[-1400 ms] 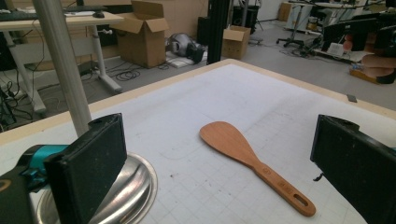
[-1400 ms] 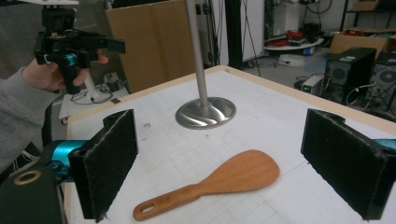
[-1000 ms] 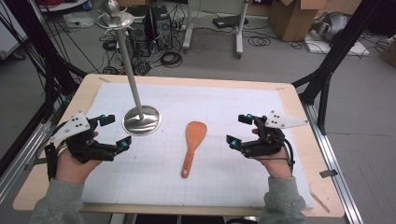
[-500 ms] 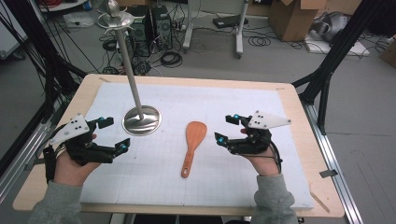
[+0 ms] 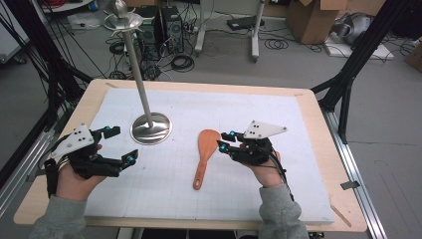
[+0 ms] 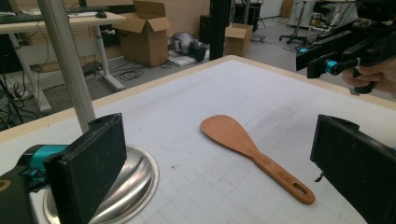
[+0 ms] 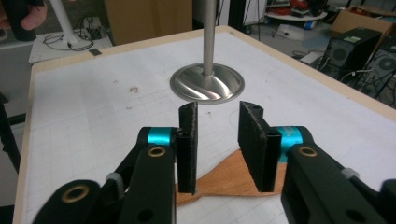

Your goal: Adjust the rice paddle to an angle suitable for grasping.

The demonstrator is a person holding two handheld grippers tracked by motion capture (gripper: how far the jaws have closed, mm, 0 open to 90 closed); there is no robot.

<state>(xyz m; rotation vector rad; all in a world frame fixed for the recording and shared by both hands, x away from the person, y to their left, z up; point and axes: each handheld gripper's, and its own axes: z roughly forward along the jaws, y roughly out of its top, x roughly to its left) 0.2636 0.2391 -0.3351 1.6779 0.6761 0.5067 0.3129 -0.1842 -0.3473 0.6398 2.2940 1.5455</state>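
A wooden spatula (image 5: 204, 157) lies flat on the white mat, blade toward the far side. My right gripper (image 5: 224, 141) hovers at the blade's right edge. In the right gripper view its jaws (image 7: 219, 140) stand partly open, a narrow gap apart, over the spatula (image 7: 229, 179), with nothing between them. My left gripper (image 5: 122, 144) is wide open at the mat's left, near the round base of a metal stand (image 5: 151, 128). The left gripper view looks between its own wide-open jaws (image 6: 219, 172) across the spatula (image 6: 254, 154) to the right gripper (image 6: 322, 60).
The stand's thin pole (image 5: 137, 74) rises tall from its base, between the left gripper and the spatula. The white mat (image 5: 298, 124) covers most of the wooden table (image 5: 318, 99). Boxes, cables and frame legs stand on the floor beyond.
My right gripper has moved left to the spatula's blade and its jaws have narrowed. The left gripper has barely shifted. The spatula and the stand lie as before.
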